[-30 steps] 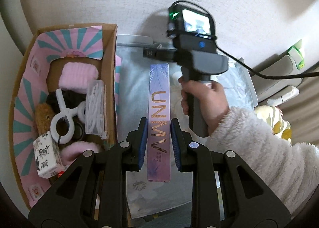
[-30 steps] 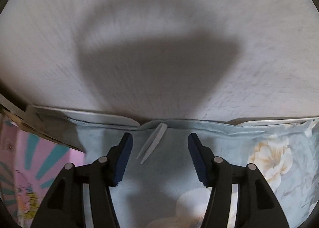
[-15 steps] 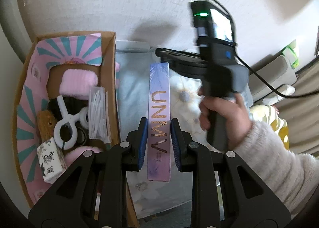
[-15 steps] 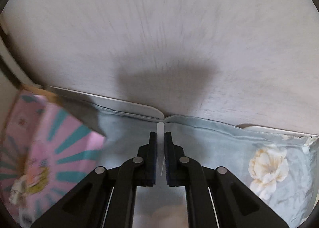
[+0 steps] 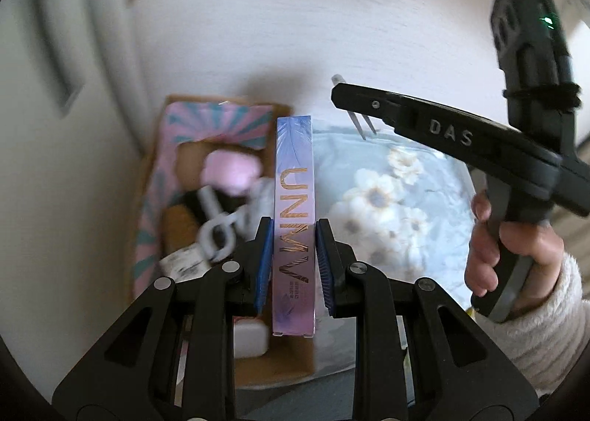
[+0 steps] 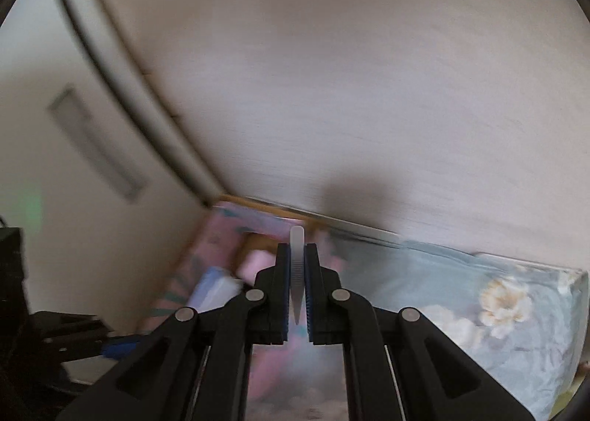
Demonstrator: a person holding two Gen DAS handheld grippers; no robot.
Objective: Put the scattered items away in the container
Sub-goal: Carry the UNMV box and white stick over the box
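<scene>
My left gripper (image 5: 294, 236) is shut on a long purple-pink box (image 5: 294, 199) with gold lettering, held in the air over the right edge of the cardboard container (image 5: 155, 177). The container has a pink and teal lining and holds a pink pad, a white ring toy and a small patterned box. My right gripper (image 6: 297, 273) is shut on white tweezers (image 6: 296, 258) and is raised above the bed, pointing toward the container (image 6: 225, 247). In the left wrist view the right gripper (image 5: 343, 96) sits at the upper right with the tweezers (image 5: 359, 122) hanging from its tip.
The floral light-blue bedding (image 5: 387, 192) lies to the right of the container and also shows in the right wrist view (image 6: 479, 295). A pale wall (image 6: 332, 70) stands right behind. A white door or cabinet (image 6: 73, 163) closes the left side.
The right gripper closed on the tweezers, lifted them off the bedding and swung left toward the container. The left gripper rose with the long box still in it.
</scene>
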